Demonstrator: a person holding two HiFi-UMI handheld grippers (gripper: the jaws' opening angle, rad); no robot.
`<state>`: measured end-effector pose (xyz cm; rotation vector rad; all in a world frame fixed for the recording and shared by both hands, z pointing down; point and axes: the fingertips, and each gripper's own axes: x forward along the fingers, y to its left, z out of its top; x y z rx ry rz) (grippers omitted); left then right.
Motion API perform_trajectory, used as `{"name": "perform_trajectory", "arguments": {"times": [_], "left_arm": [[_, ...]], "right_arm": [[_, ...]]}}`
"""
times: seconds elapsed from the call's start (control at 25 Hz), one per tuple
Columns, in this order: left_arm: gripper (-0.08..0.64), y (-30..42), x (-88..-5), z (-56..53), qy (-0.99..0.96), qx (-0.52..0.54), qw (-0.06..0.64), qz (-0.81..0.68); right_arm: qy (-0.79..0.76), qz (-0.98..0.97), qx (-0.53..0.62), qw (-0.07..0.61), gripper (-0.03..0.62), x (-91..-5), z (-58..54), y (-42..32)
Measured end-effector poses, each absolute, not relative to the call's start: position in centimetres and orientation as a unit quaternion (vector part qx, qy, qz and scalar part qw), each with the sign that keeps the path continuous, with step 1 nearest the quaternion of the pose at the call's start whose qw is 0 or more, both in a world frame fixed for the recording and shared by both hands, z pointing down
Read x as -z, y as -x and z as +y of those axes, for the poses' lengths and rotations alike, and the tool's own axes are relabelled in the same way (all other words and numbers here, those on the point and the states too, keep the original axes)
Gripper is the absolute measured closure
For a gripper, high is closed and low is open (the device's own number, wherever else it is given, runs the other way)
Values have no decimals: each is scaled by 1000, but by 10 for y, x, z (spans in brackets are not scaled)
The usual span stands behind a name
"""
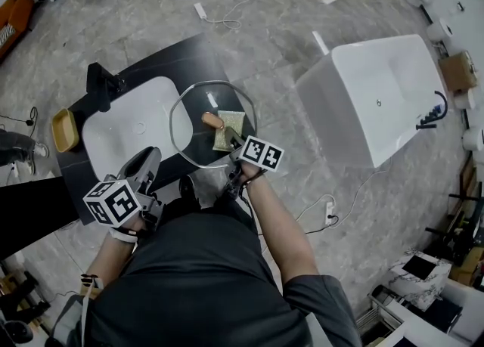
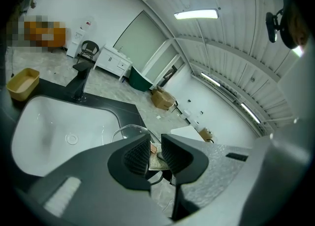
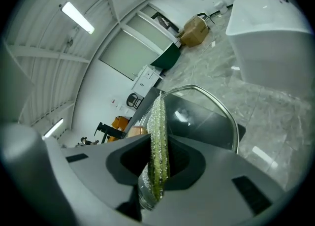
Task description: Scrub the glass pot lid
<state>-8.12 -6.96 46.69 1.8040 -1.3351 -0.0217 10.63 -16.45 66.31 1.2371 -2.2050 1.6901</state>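
The round glass pot lid (image 1: pixel 193 122) with a metal rim and a wooden knob (image 1: pixel 212 119) lies on the black counter, overhanging its front right corner. My right gripper (image 1: pixel 236 144) is shut on a yellow-green scrub pad (image 1: pixel 228 131), which rests on the lid just right of the knob. In the right gripper view the pad (image 3: pixel 158 131) stands edge-on between the jaws of the right gripper (image 3: pixel 158 147), with the lid (image 3: pixel 206 116) beyond. My left gripper (image 1: pixel 149 165) hovers by the sink's front edge, left of the lid. The left gripper (image 2: pixel 155 153) holds nothing, its jaws nearly touching.
A white sink (image 1: pixel 128 130) is set into the black counter (image 1: pixel 189 54), with a black faucet (image 1: pixel 102 81) and a yellow dish (image 1: pixel 64 130) at its left. A white bathtub (image 1: pixel 374 96) stands on the marble floor to the right. Cables lie on the floor.
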Motion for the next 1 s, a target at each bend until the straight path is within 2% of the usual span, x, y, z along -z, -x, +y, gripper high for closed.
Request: {"name": "perform_trajectory", "arguments": {"times": [0.2, 0.84, 1.0], "left_arm": [[489, 69, -468, -71, -734, -2, 436, -521], [489, 23, -468, -80, -769, -28, 433, -469], [489, 23, -470, -77, -769, -28, 437, -467]], "right_arm": [[-429, -739, -508, 102, 528, -666, -161, -122], [-528, -682, -494, 111, 528, -679, -145, -228], [-549, -687, -459, 128, 528, -659, -139, -228]]}}
